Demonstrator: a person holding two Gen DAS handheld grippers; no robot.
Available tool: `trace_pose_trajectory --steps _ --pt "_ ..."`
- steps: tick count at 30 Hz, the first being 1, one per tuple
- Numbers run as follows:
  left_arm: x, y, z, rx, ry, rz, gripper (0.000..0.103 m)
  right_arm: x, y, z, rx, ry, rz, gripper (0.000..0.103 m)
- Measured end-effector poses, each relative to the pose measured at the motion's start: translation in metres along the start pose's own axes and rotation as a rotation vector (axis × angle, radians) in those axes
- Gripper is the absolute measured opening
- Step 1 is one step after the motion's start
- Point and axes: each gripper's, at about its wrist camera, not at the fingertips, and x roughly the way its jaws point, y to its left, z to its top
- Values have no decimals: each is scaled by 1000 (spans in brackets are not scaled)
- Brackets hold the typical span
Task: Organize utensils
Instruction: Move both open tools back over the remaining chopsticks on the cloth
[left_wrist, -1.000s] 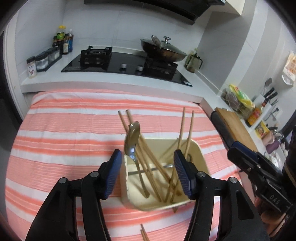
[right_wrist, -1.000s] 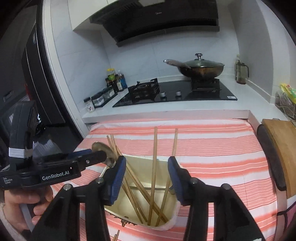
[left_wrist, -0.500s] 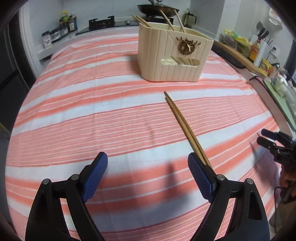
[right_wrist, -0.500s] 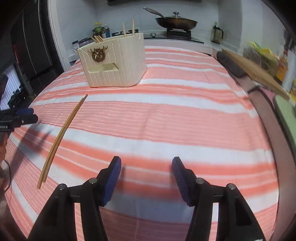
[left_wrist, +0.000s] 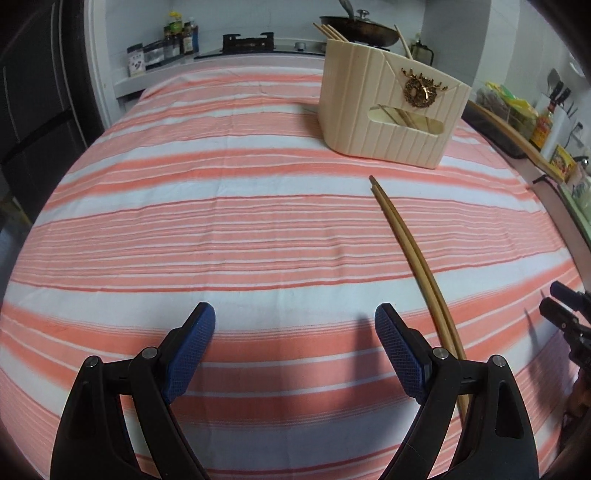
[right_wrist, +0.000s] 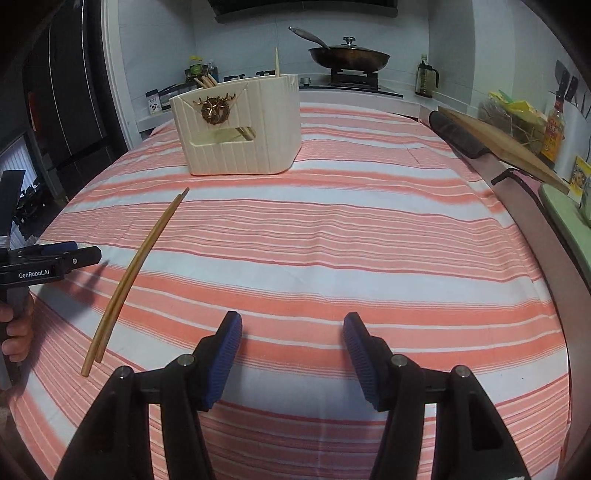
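Both grippers have pulled back and dropped from above the cream utensil holder (left_wrist: 391, 110) to low over the near part of the striped cloth (left_wrist: 258, 221), and the jaws of both have just been opening with nothing between them. Left gripper (left_wrist: 294, 354) hangs with its blue fingers (left_wrist: 192, 347) spread wide and released, only cloth showing in the gap. Right gripper (right_wrist: 292, 360) is likewise released, its fingers (right_wrist: 225, 354) apart over bare cloth. Just beside the left gripper's right-hand finger, a pair of wooden chopsticks (left_wrist: 417, 266) lies flat on the cloth, the two sticks side by side and touching along most of their length; their far tips point toward the holder and stop short of it, and their near ends run behind that finger in the left wrist view. In the right wrist view the same pair lies to the left, between the two grippers, apart from both. Farther out, the holder stands upright on the surface with more chopsticks (right_wrist: 207, 80) leaning inside it and a gold ornament (right_wrist: 216, 107) on its front face. Beyond the cloth's far edge a lidded wok (right_wrist: 349, 55) sits on the stove (right_wrist: 354, 79), and a wooden cutting board (right_wrist: 506, 144) lies along the right side.
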Motion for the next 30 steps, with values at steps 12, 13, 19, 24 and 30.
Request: trace_pose_trajectory --steps 12,13,19,24,30 --pt "-16 -7 4 -66 -15 -87 92 4 -1 -2 11 8 -17 59" --pt "-17 -11 4 -64 -17 -97 92 4 -2 -2 16 12 -19 59" --pt "-10 -39 5 -14 -1 -111 92 11 -4 -2 32 40 -13 58" --pt "3 -54 5 46 12 -54 92 9 -4 -3 40 32 -16 59" --pt "12 -55 3 60 25 -10 96 11 -10 -2 69 41 -5 59"
